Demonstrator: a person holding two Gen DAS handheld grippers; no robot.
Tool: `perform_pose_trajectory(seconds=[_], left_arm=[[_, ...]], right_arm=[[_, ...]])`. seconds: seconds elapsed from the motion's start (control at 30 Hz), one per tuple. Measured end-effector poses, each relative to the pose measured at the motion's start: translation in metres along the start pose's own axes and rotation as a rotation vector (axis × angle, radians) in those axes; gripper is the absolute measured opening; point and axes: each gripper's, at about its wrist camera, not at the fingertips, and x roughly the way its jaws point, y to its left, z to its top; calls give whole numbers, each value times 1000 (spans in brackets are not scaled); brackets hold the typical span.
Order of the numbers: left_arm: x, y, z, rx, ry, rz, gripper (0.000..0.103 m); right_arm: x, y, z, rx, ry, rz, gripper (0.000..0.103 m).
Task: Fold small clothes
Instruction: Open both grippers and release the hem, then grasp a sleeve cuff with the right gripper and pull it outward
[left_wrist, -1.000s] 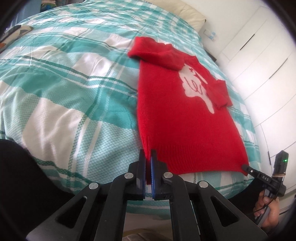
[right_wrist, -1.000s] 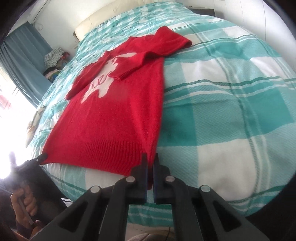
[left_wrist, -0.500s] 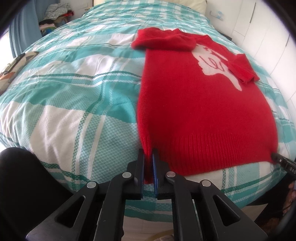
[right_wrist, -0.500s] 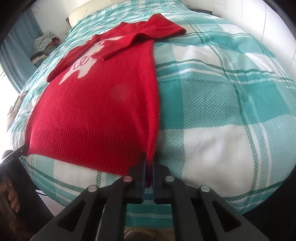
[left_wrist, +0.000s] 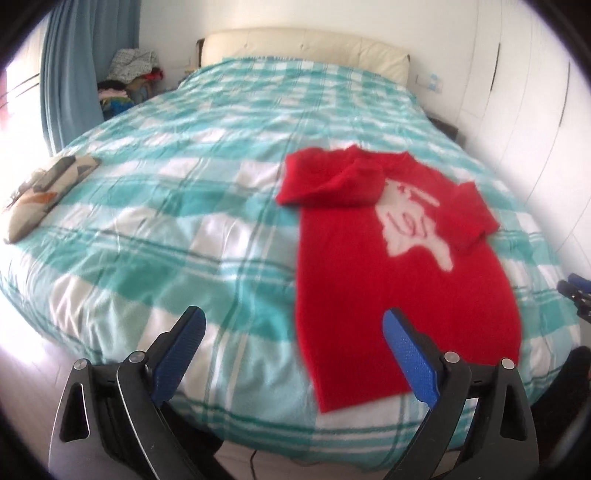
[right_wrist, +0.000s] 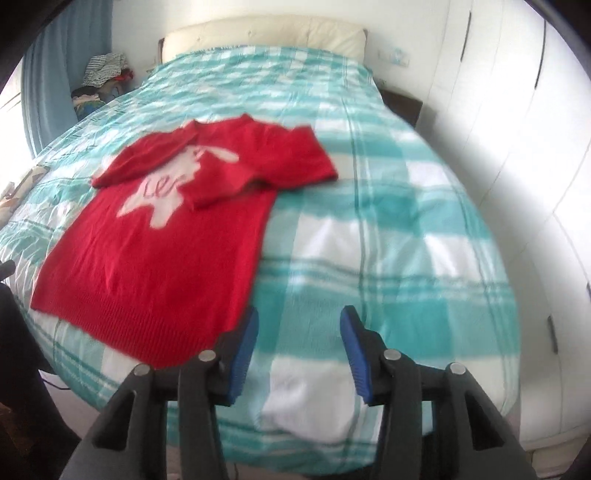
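- A small red knitted sweater (left_wrist: 399, 273) with a white figure on its chest lies flat on the bed (left_wrist: 184, 221), which is covered by a teal-and-white checked bedspread; its ribbed hem sits near the foot edge of the bed and its neck points toward the cream padded headboard (left_wrist: 306, 44).
- Both sleeves are folded inward across the chest, each overlapping part of the white figure.
- The left hand-held gripper (left_wrist: 291, 350) hovers above the foot of the bed, its blue-padded fingers (left_wrist: 177, 350) spread wide and holding nothing; the sweater's hem corner shows between them.
- The right hand-held gripper (right_wrist: 299, 354) is likewise spread apart and empty, just beside the sweater's (right_wrist: 159, 266) other hem corner; whether its left finger brushes the knit is hard to say through the blur.
- A patterned cushion (left_wrist: 44, 192) rests at the bed's left edge, well apart from the sweater.
- White wardrobe doors (right_wrist: 517, 110) line the wall on the right.
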Motion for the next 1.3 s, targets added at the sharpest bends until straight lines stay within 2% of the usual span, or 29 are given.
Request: perform_pose_trajectory(seconds=[0.07,0.17,0.23,0.27,0.3,0.37,0.4,0.43,0.47,0.5,0.53,0.57,0.63,0.7,0.8,0.87,0.93,1.03,1.13,1.17,1.2,1.3], left_arm=[[11,-11,15,-5,-49,-47,98],[40,-23,23,-35,-92,-135,98],[62,-27,16,-52,-82,-173,97],[71,-27,9,-51,-78,-179,97],[79,-27,2,-41,-73,-175,97],[94,-27,-5,-33,1,-134,97],[99,-26,-6,-40,25,-143,97],[100,-24,-7,-49,26,-160,97],[100,-22,-6,-57,19,-161,97],[99,-21,-6,-62,13,-155,97],[99,-20,-6,-66,11,-152,97],[99,-19,-5,-73,15,-153,97],[99,-16,-5,-92,19,-168,97],[97,-13,-5,-105,20,-175,97],[98,-8,-5,-128,32,-180,97],[99,-4,-5,-148,34,-178,97],[102,-2,-4,-161,41,-171,97],[107,-1,-7,-164,54,-155,97],[112,-4,-10,-145,58,-129,97],[113,-5,-10,-136,56,-121,97],[114,-7,-11,-127,53,-113,97],[115,-12,-11,-101,45,-92,97]], right_arm=[[17,20,33,-117,-27,47,62],[60,56,69,-233,-19,188,62],[96,81,85,-267,26,289,61],[113,91,91,-285,48,311,61],[130,102,94,-308,64,317,61],[160,118,95,-347,88,308,61],[176,121,94,-353,119,311,61],[192,118,92,-341,155,317,54],[201,113,91,-316,176,336,38],[205,104,94,-280,179,354,31],[201,90,99,-235,166,364,12],[195,74,105,-183,144,363,7],[176,29,121,-69,82,335,7],[158,-25,134,30,17,260,7],[141,-125,140,240,-51,98,7],[130,-191,130,389,-97,-46,7],[121,-236,112,491,-130,-170,7],[128,-271,82,579,-99,-196,7],[140,-280,55,613,-77,-197,7],[145,-288,48,667,-52,-161,7],[145,-297,44,724,-63,-122,7],[141,-311,40,752,-51,-160,6]])
